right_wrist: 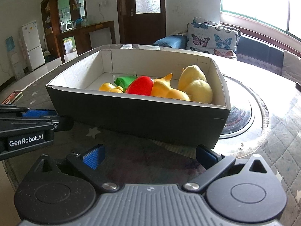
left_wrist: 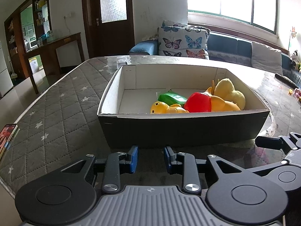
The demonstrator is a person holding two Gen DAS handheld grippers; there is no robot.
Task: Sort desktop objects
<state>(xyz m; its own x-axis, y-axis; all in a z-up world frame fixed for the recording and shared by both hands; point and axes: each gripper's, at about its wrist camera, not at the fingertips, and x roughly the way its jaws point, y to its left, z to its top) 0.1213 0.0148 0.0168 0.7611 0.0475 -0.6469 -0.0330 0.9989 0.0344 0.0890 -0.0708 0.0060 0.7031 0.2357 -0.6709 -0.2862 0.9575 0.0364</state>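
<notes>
A dark cardboard box (left_wrist: 180, 130) with a white inside stands on the table. It holds a yellow plush toy (left_wrist: 230, 92), an orange rubber toy (left_wrist: 223, 103), a red pepper toy (left_wrist: 198, 102), a green packet (left_wrist: 172, 98) and a small yellow duck (left_wrist: 165, 108). The box (right_wrist: 135, 118) and these toys also show in the right wrist view. My left gripper (left_wrist: 150, 159) is open with a narrow gap and empty, just before the box's near wall. My right gripper (right_wrist: 150, 157) is wide open and empty, near the box's near right corner.
The table has a grey quilted star cover (left_wrist: 56, 109) under glass. A phone (left_wrist: 7, 137) lies at its left edge. A round dark hotplate (right_wrist: 242, 113) sits right of the box. A remote (left_wrist: 286, 80) lies at the far right. A sofa with butterfly cushions (left_wrist: 182, 41) stands behind.
</notes>
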